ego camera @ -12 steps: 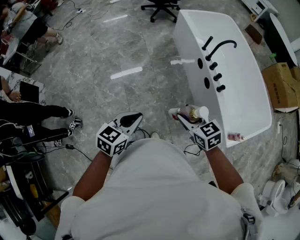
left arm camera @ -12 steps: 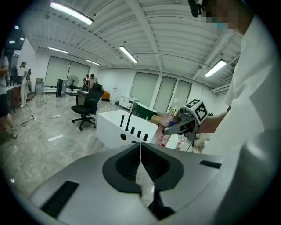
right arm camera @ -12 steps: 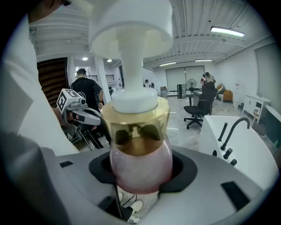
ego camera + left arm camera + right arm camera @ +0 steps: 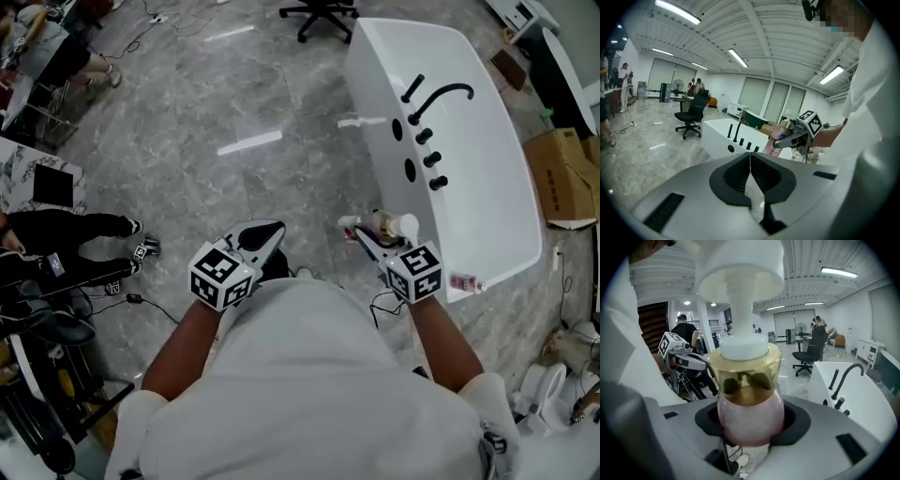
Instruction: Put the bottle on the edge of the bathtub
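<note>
A pink pump bottle [image 4: 749,413] with a gold collar and a white pump head sits between the jaws of my right gripper [image 4: 750,427], which is shut on its body. In the head view the bottle [image 4: 384,225] is carried above the floor, just left of the near corner of the white bathtub [image 4: 487,216]. My left gripper [image 4: 258,239] hangs over the floor to the left, its jaws shut with nothing between them [image 4: 750,180]. From the left gripper view the bottle [image 4: 780,140] shows in front of the tub [image 4: 717,136].
The tub carries a black faucet and knobs [image 4: 433,122] along its left rim. A small tube [image 4: 466,281] lies on the near rim. An office chair [image 4: 323,14] stands beyond the tub. Cardboard boxes [image 4: 562,169] are on the right, people and cables [image 4: 66,253] on the left.
The view has shifted slightly. Both grippers and the bottle stay almost where they were, near the tub's corner.
</note>
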Available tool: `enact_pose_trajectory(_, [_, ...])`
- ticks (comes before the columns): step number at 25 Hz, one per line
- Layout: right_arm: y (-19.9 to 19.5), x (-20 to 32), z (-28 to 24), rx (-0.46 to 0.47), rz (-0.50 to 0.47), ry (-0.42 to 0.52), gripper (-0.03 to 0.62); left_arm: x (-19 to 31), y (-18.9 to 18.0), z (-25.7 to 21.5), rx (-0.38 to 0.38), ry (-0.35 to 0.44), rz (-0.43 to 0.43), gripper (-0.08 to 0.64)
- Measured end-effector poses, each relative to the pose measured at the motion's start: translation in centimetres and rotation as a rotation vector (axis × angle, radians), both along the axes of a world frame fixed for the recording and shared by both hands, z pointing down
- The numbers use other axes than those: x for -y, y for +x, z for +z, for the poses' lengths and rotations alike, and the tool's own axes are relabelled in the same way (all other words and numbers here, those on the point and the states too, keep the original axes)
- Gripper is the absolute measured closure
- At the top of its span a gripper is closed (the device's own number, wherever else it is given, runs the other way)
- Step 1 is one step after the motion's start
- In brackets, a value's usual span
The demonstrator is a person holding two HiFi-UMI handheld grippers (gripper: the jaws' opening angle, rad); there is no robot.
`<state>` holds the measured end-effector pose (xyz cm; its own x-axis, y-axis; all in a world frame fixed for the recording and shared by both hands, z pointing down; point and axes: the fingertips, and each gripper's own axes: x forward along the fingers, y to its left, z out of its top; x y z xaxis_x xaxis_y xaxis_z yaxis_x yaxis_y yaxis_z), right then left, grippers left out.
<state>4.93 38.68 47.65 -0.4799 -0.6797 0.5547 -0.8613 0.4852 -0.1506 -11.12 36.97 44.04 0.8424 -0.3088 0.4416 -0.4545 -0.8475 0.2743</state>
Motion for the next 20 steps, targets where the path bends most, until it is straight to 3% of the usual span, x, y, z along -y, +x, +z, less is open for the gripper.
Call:
enact_pose_trajectory(9, [2.8,7.7,2.1,-0.006,0.121,-0.074,0.365,8.7,2.8,0.0,-0.039,-0.001,0.108,0.540])
enact_pose_trajectory(20, [5.3,23.0,-0.3,-0.049,0.280,-0.064,0.365,23.6,2.9,-1.7,-0.073,-0.001,0.214,0.540])
